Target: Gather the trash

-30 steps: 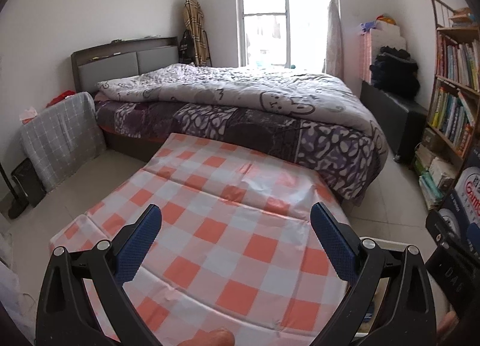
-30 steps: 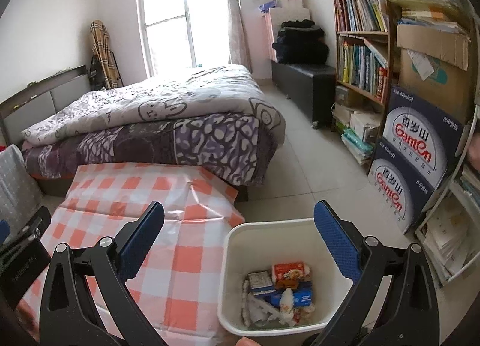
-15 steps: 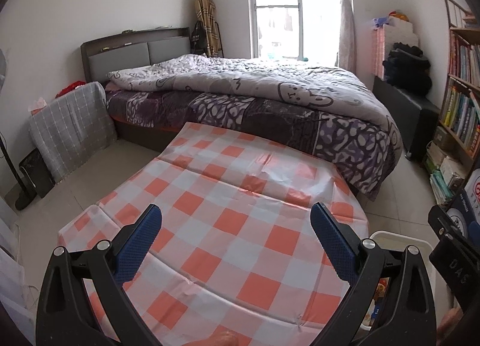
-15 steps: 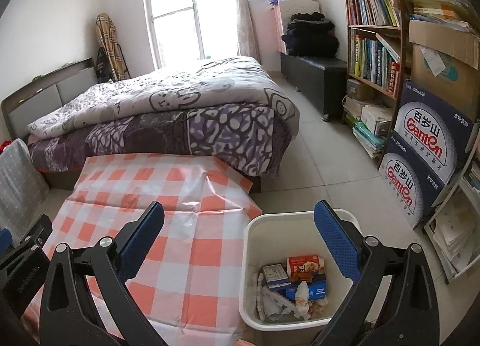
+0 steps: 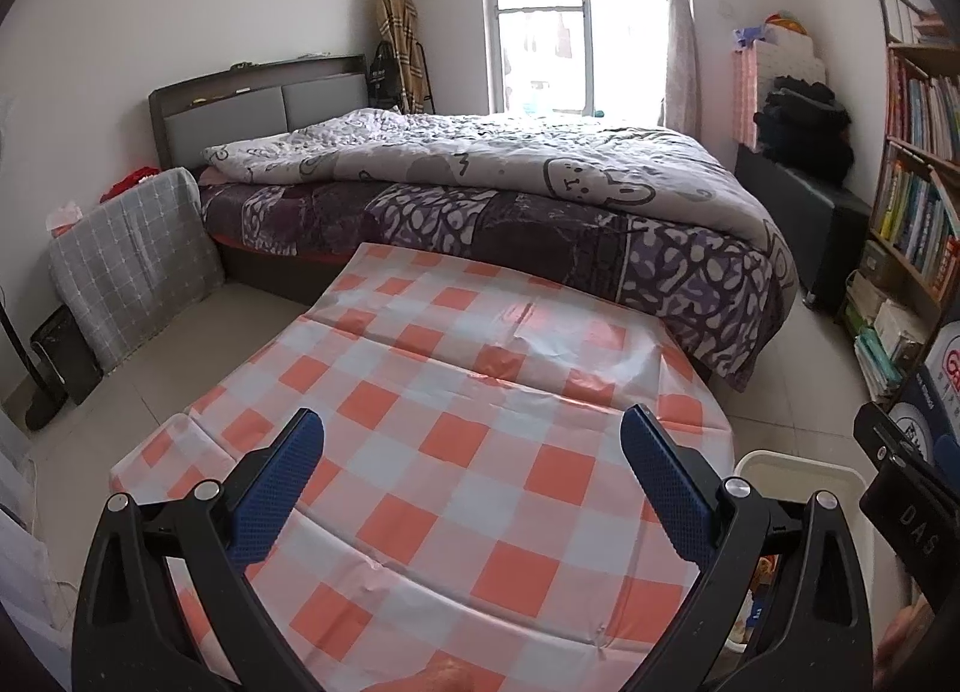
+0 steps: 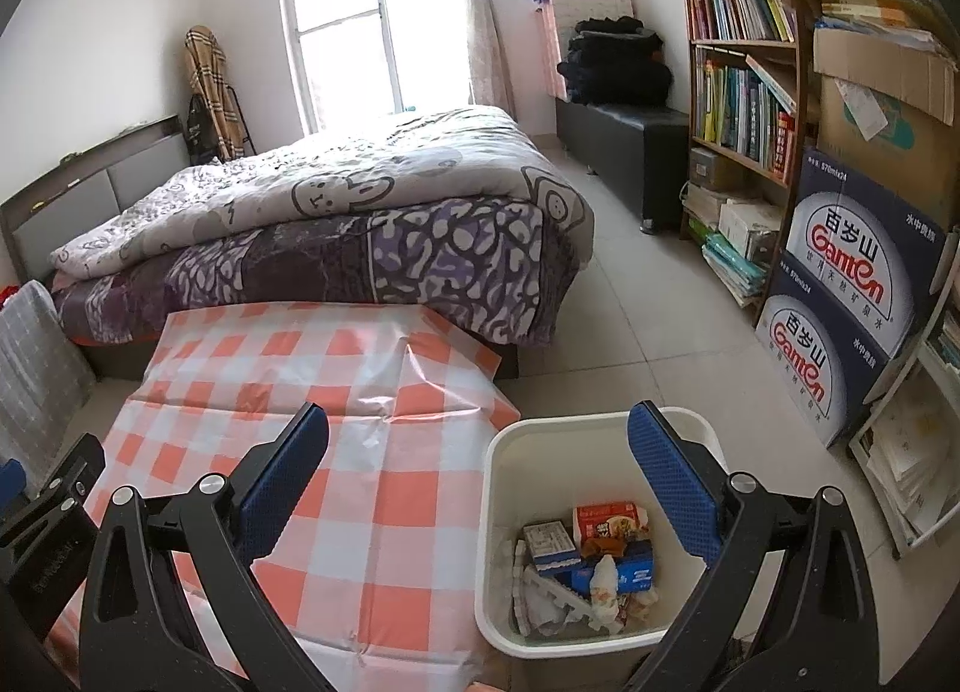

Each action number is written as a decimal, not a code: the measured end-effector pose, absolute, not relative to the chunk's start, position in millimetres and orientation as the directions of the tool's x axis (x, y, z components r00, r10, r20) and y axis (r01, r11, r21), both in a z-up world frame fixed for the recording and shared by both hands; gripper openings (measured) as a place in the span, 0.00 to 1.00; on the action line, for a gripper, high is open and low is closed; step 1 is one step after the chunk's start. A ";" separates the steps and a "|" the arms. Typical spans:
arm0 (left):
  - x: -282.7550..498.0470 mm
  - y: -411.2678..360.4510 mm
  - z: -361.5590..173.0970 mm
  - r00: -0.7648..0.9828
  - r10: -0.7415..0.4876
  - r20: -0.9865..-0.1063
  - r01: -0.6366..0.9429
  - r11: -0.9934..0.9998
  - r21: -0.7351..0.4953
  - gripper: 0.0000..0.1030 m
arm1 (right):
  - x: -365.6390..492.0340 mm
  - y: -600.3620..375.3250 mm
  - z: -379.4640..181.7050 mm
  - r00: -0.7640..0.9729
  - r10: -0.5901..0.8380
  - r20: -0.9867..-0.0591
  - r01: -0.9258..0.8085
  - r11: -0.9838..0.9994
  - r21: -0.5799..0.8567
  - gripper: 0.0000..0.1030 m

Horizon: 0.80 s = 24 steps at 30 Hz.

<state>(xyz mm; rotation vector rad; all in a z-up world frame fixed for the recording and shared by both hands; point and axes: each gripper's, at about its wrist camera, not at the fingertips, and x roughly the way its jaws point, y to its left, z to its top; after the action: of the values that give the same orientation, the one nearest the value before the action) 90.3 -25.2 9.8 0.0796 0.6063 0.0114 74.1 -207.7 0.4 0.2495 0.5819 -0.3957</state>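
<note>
Both my left gripper (image 5: 471,479) and right gripper (image 6: 477,476) are spread wide and empty; trash sits in the white plastic bin (image 6: 498,488) beside the orange-and-white checked tablecloth (image 6: 336,392), so I'd scan that cloth before finishing.

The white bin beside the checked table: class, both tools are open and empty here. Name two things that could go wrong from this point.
1. The white bin stands right against the checked tablecloth, whose edge hangs beside the bin; a swing of the right tool might snag the cloth or knock the bin.
2. The trash in the bin lies loose, boxes and crumpled paper, so a tipped bin would likely spill it onto the floor tiles.
</note>
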 end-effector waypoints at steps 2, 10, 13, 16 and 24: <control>90.7 -25.8 9.1 0.819 0.033 -0.572 0.013 0.997 0.076 0.94 | 73.9 -209.7 -1.4 0.760 -0.285 -0.584 0.429 0.895 0.120 0.93; 94.3 -25.7 2.8 0.809 0.027 -0.587 0.021 0.997 0.076 0.94 | 73.5 -211.1 -6.0 0.752 -0.278 -0.598 0.422 0.899 0.113 0.93; 94.7 -25.6 1.3 0.807 0.026 -0.590 0.024 0.997 0.077 0.94 | 73.9 -209.7 -7.1 0.749 -0.277 -0.601 0.419 0.901 0.108 0.93; 95.9 -24.7 0.5 0.804 0.026 -0.595 0.024 0.997 0.076 0.94 | 75.3 -207.6 -8.7 0.746 -0.273 -0.608 0.414 0.905 0.102 0.93; 98.2 -21.5 -1.8 0.796 0.027 -0.605 0.021 0.997 0.072 0.94 | 76.5 -205.4 -10.9 0.744 -0.270 -0.611 0.408 0.908 0.095 0.93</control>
<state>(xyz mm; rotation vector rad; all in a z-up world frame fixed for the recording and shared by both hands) 98.2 -21.5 -1.8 0.0758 0.6508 0.0033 76.5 -205.4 -10.9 0.2300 0.6308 -0.3749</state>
